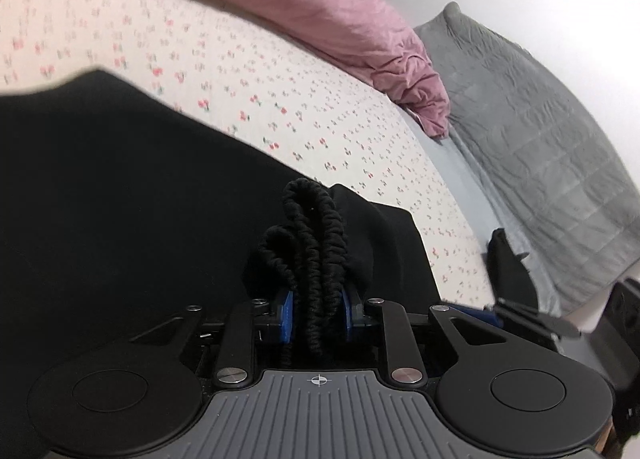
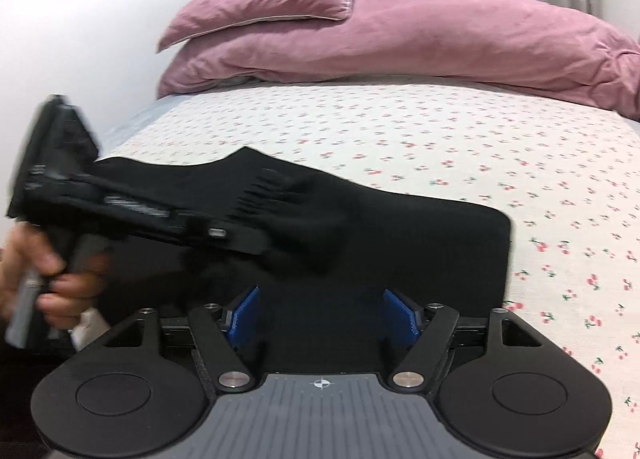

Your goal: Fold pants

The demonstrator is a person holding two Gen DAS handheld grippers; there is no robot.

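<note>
Black pants (image 1: 120,187) lie on a bed with a cherry-print sheet (image 1: 304,91). My left gripper (image 1: 319,315) is shut on the gathered elastic waistband (image 1: 316,243), which bunches up between the blue pads. In the right wrist view the pants (image 2: 400,243) lie folded in front, and the left gripper (image 2: 280,199) holds the ruched waistband above them, blurred. My right gripper (image 2: 320,315) is open, its blue pads wide apart just over the near edge of the pants, holding nothing.
Pink pillows (image 2: 400,31) lie at the head of the bed. A grey quilt (image 1: 540,139) hangs beside the bed in the left wrist view. The person's hand (image 2: 48,271) holds the left gripper's handle. A white wall (image 2: 80,19) stands at the left.
</note>
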